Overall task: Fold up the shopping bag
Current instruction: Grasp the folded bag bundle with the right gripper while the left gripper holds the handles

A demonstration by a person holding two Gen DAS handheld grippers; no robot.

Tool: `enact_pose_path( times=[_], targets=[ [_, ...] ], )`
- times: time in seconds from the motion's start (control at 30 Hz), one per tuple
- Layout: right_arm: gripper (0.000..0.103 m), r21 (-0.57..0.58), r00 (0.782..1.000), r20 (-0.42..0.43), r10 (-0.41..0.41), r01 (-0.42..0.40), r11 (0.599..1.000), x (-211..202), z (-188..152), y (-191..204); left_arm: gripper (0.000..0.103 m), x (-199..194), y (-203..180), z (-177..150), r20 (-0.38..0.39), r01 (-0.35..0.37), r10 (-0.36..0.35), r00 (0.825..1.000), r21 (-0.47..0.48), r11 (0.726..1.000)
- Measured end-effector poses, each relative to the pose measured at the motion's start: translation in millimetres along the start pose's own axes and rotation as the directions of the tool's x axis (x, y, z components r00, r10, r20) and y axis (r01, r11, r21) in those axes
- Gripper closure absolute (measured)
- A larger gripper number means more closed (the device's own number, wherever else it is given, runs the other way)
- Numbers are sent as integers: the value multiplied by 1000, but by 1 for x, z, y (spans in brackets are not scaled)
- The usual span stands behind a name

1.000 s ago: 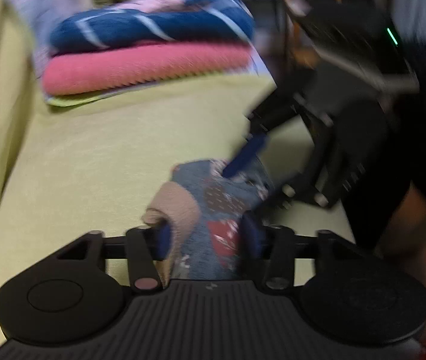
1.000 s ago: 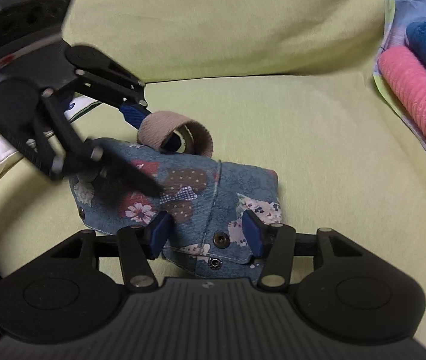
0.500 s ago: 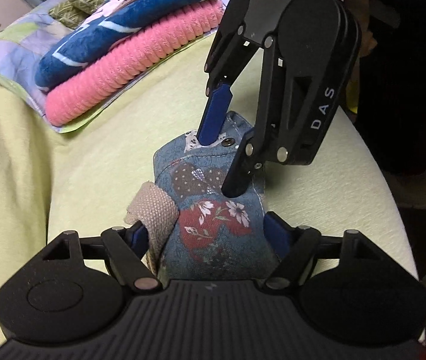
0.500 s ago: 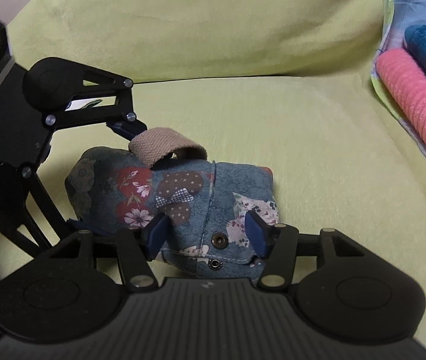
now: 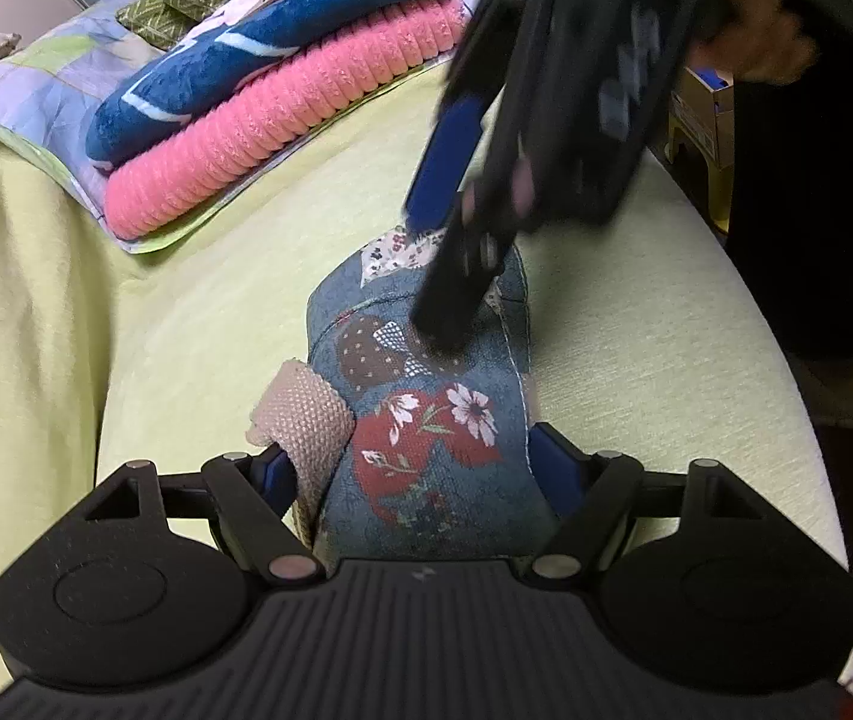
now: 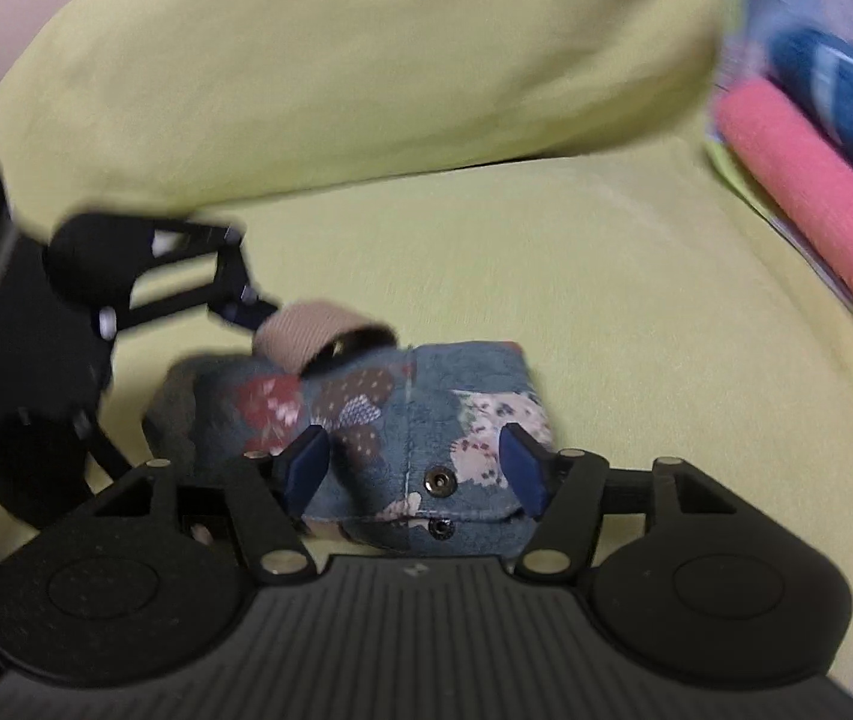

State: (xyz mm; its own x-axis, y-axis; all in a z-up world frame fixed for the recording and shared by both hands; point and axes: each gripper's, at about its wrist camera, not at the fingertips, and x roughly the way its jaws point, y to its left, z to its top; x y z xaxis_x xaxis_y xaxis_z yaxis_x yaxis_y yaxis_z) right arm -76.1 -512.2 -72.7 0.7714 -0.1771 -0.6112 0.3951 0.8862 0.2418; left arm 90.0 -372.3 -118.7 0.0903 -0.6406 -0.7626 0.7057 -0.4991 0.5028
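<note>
On sofa [image 5: 636, 312] | bag [image 5: 426, 420] folded | snaps [image 6: 439, 480] only in right view

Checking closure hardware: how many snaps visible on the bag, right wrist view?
2. One snap sits on the flap of the bag; the other snap is just below the flap edge. More may be hidden in the folds.

No text can be read; white lettering on the right hand-held gripper [image 5: 456, 264] is blurred.
</note>
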Motion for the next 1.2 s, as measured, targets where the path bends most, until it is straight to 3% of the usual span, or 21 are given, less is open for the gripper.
enact_pose_path(
  times=[0.07, 0.13, 0.23, 0.3, 0.37, 0.47, 0.5, 0.8, 1.07, 1.2],
  targets=[
    [42, 143, 1000, 27, -1, -3, 990, -14, -6, -5, 27, 0, 0, -1, 5, -1, 1, 1000, -2, 1000],
    [39, 329, 1000, 24, 8, -16, 944, -24, -18, -13, 27, -1, -1, -2, 11, -2, 2, 1000, -2, 1000],
    [38, 587, 998, 0, 70, -57, 808, -18, -41, -27, 27, -2, -2, -3, 16, -8, 8, 1000, -3, 1000],
    [38, 706, 992, 40, 121, -114, 699, -10, -51, -34, 27, -3, -3, -3, 19, -13, 13, 1000, -3, 1000],
    [39, 757, 991, 43, 131, -118, 643, -1, -54, -35, 27, -4, -5, -4, 22, -18, 18, 1000, -1, 1000],
    [63, 775, 992, 26, 121, -96, 624, 18, -57, -33, 27, -3, -3, -3, 18, -19, 20, 1000, -32, 999],
    [64, 777, 992, 31, 118, -99, 622, 23, -58, -32, 27, -3, -1, -4, 17, -18, 19, 1000, -47, 999],
    [64, 733, 994, 49, 102, -106, 672, 28, -48, -31, 27, -3, 2, -2, 1, -41, 41, 999, -129, 991],
    [61, 747, 990, 73, 117, -132, 652, 30, -48, -37, 27, -6, 2, -3, 10, -43, 44, 999, -138, 990],
    [54, 760, 987, 102, 126, -159, 630, 31, -48, -39, 27, -7, 0, -4, 17, -47, 49, 999, -136, 990]
  ],
)
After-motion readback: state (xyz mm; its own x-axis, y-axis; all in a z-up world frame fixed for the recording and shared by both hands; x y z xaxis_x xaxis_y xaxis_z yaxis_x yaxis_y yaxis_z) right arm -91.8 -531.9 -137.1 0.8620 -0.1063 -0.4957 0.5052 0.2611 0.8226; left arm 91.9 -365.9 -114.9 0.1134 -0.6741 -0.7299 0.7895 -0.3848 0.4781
